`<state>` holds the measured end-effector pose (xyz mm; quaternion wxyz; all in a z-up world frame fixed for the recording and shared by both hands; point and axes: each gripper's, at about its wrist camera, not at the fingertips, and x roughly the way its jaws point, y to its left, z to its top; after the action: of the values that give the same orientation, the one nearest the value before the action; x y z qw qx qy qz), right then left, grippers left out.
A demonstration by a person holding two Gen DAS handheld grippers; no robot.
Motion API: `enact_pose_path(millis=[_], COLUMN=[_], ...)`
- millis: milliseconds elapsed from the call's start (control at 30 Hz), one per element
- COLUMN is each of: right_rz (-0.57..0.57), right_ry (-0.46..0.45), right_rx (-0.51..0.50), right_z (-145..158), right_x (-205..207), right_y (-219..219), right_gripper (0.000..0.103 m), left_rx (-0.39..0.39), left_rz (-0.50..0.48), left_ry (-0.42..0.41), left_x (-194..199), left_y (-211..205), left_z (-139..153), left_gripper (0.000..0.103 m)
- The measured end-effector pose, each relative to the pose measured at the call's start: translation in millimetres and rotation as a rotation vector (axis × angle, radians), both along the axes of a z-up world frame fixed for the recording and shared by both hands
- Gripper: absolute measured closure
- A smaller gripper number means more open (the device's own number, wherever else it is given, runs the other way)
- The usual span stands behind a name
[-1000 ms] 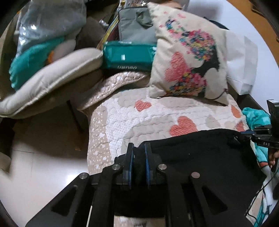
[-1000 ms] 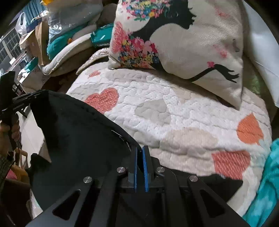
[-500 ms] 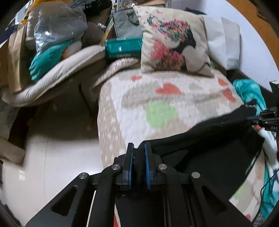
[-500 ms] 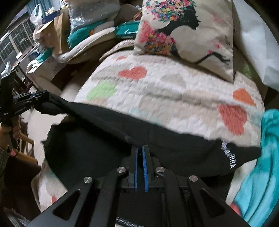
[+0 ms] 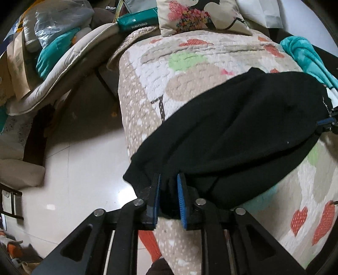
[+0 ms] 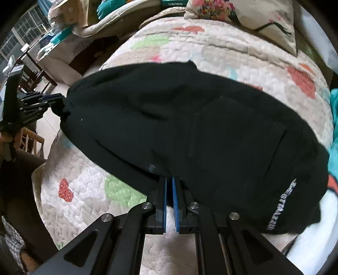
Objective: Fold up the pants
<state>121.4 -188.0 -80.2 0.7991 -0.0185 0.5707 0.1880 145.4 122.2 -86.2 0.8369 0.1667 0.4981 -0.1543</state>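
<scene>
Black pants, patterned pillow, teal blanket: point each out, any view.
black pants (image 6: 211,127): right wrist view, middle of the folded cloth.
patterned pillow (image 5: 200,14): left wrist view, printed front face.
teal blanket (image 5: 306,55): left wrist view, bunched fold at quilt's edge.

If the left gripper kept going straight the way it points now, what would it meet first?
Most likely the black pants: the left gripper points steeply down with the fabric bunched between its parted fingers, which have just been opening. The heart-print quilt lies right beneath; depth is hard to judge.
</scene>
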Motion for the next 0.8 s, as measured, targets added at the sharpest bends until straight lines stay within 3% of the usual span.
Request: enact_pose_path(millis=[67,167,233,300,467,567,633,800], right_rz=[-0.012,-0.006,-0.007,0.003,0.060,0.062,0.056,0.013], right_ry=[-0.001,0.003,0.012,-0.002,-0.050,-0.089,-0.104,-0.111], right_rx=[-0.001,-0.022,-0.056,-0.074,-0.081,-0.060,-0.047,-0.023], right_z=[0.8,1.8,0.2,2.7,18.2,31.3,37.6,42.8], right_x=[-0.7,-1.5,-4.2,-9.6,-18.9,-16.3,-12.2,3.6], right_y=[-0.6,0.4,1.4,3.5,14.1,18.5,19.9,17.6], right_gripper=[0.095,0.086,0.054,0.044,0.044,0.044,0.044,0.044], left_rx=[-0.009,-0.098,-0.161,-0.226,-0.363,-0.333,-0.324,-0.281], left_rz=[0.023,0.085,0.155,0.235,0.488,0.560,0.602,0.589], left_ry=[0.000,0.007,-0.007,-0.027,0.004,0.054,0.131,0.255], left_x=[-2.4,-4.8,-7.6,-9.1,2.5,16.3,28.1,39.4], left_y=[6.7,28.1,49.1,71.2,111.1,99.0,89.2,68.0], left_z=[4.2,18.2,31.4,44.1,52.7,38.3,17.3,-26.2], left_gripper=[0.072,0.064,0.060,0.059,0.058,0.058,0.058,0.058])
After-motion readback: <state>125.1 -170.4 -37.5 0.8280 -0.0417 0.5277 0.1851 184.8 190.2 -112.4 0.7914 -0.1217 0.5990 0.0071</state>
